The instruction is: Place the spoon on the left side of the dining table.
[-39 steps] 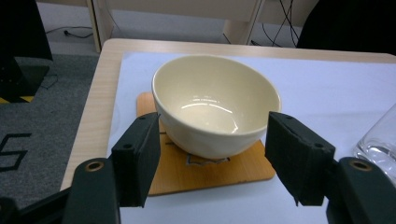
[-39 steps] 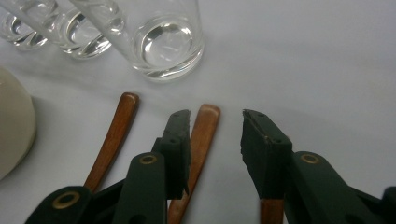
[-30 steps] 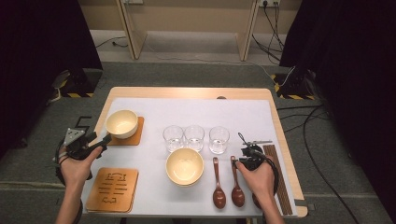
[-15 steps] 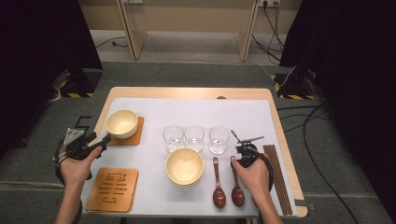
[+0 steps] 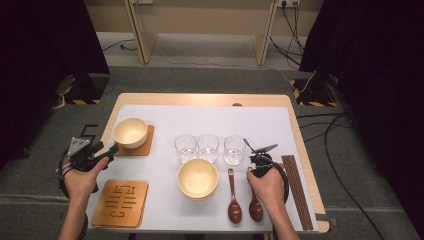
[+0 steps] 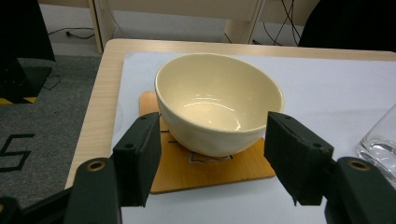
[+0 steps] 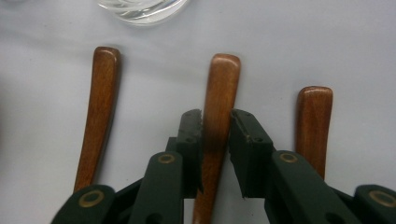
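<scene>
The right gripper (image 7: 215, 126) has just been closing its jaws around the handle of the middle brown wooden spoon (image 7: 218, 107), near the right-hand clear glass (image 5: 234, 149); a small gap remains. The left gripper (image 6: 212, 158) stands wide before the cream ceramic bowl (image 6: 218, 100) on its wooden coaster (image 6: 243, 163).

Smooth brown wooden spoon (image 7: 218, 116), glossy cream ceramic bowl (image 6: 218, 102), matt wooden coaster (image 6: 219, 168).
</scene>
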Available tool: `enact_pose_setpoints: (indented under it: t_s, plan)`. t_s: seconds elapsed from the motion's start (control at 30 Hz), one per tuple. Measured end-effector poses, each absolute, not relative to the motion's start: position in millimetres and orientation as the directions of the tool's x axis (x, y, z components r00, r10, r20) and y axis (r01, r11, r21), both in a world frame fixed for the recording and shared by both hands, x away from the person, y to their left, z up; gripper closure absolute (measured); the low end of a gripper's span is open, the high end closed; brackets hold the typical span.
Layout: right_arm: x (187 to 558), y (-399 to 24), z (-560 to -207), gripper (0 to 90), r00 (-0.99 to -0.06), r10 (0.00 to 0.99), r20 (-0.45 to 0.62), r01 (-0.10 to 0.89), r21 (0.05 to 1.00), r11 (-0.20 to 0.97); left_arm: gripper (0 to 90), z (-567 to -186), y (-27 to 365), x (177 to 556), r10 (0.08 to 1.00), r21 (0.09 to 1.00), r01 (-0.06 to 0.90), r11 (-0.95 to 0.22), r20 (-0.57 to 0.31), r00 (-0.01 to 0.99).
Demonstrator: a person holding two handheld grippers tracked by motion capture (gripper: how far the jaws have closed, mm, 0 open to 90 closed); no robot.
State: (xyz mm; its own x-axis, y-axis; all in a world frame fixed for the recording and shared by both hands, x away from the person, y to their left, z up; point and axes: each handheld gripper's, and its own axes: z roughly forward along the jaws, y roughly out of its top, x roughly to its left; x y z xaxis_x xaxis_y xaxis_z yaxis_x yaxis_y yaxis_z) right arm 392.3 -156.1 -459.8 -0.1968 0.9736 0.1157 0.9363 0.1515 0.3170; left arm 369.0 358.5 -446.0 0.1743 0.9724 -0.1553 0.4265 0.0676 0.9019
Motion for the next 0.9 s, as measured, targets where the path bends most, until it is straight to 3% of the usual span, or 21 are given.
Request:
enact_pose_setpoints:
  t_s: [0.33,0.9]
  plan:
    - [392.5,-150.1,-458.1,77.3,-0.155,0.984,0.088,0.946,0.301,0.122,37.2,-445.8,358.6,368.9,0.974,0.904,0.424,0.058,-0.145,0.176]
    - [391.4,-142.8,-453.0,84.3,-0.212,0.972,0.1,0.943,0.281,0.177,39.9,-444.4,359.5,367.9,0.979,0.911,0.413,0.026,-0.107,0.174]
